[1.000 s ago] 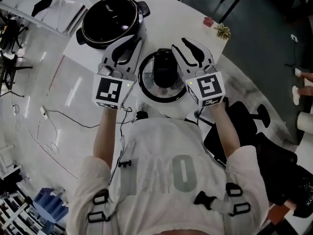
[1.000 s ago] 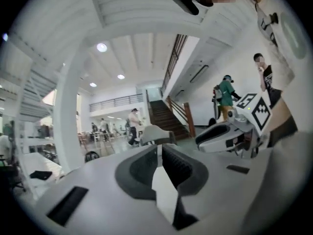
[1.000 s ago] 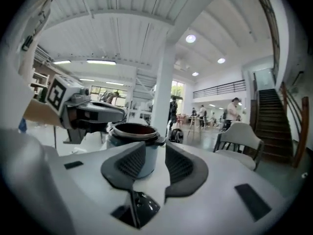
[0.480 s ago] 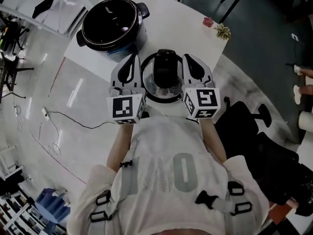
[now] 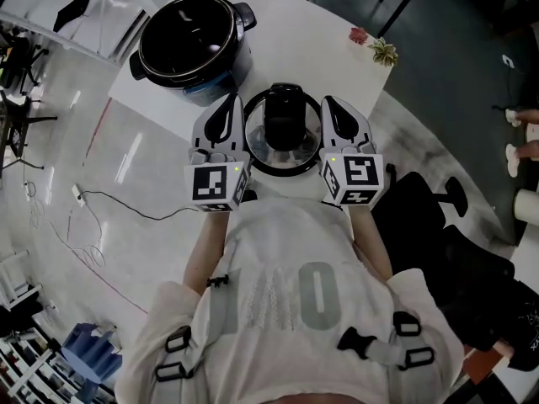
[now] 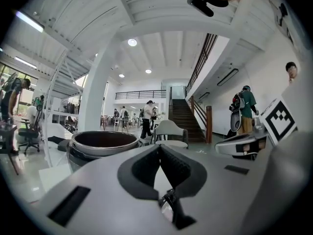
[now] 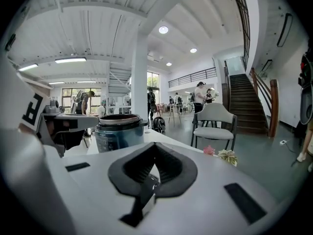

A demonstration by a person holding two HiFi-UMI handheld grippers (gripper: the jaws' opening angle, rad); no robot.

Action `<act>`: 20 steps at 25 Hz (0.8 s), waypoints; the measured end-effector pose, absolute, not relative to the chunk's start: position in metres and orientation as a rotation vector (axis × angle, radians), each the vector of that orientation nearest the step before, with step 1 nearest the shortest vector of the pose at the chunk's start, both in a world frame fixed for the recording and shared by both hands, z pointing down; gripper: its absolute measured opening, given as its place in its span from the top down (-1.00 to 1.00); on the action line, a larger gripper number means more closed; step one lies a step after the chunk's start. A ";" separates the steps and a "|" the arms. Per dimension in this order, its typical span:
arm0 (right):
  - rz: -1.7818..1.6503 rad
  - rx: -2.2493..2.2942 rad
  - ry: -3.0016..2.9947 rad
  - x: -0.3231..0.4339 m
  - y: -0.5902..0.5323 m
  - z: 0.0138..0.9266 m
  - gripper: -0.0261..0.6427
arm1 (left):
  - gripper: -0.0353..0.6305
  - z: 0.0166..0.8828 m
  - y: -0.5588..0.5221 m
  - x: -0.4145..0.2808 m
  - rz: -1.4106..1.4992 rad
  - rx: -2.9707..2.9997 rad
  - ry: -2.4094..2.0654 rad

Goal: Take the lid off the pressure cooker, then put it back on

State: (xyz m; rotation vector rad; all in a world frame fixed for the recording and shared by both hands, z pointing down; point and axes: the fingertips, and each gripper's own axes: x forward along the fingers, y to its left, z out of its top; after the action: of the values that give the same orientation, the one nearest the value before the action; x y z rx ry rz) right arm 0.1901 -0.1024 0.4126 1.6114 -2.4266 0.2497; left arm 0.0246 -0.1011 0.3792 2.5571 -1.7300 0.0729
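Two grippers, one lid, one cooker. Nearest you, your left gripper (image 5: 226, 112) and right gripper (image 5: 338, 116) are each pinched tight on opposite edges of the lid (image 5: 285, 124), which lies on the white table (image 5: 320, 53). Farther left, the cooker (image 5: 189, 45) stands uncovered, its dark inner bowl showing.

Far left, the round metal pressure cooker (image 5: 210, 82) was black inside, blue outside. The round glass lid (image 5: 285, 124), nearer, had a black rim and handle. The flat tabletop (image 5: 303, 49) was white.
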 end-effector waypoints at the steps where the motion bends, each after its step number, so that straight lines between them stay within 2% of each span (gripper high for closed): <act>1: 0.249 1.616 -2.425 0.191 -0.103 0.412 0.89 | 0.84 0.380 -0.102 0.024 0.073 2.556 -1.731; 9: 0.239 1.575 -2.515 0.189 -0.106 0.400 0.89 | 0.83 0.362 -0.107 0.025 0.005 2.624 -1.676; 10: 0.236 1.515 -2.552 0.184 -0.107 0.399 0.70 | 0.83 0.358 -0.109 0.029 0.003 2.681 -1.620; 11: 0.235 1.446 -2.584 0.179 -0.108 0.398 0.32 | 0.81 0.355 -0.110 0.035 0.018 2.744 -1.550; 14: 0.214 1.281 -2.622 0.171 -0.108 0.401 0.23 | 0.66 0.361 -0.110 0.058 0.186 2.903 -1.289; 17: 0.185 1.121 -2.625 0.167 -0.104 0.409 0.10 | 0.33 0.380 -0.104 0.079 0.371 2.993 -1.000; 20: 0.118 0.907 -2.621 0.156 -0.094 0.421 -0.01 | 0.11 0.413 -0.088 0.096 0.548 3.069 -0.690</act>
State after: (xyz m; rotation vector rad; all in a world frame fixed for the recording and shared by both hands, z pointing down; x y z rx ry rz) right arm 0.1556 -0.0937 0.4212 0.9066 -2.6215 0.1178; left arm 0.0962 -0.0879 0.4132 3.0694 -0.6904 0.5479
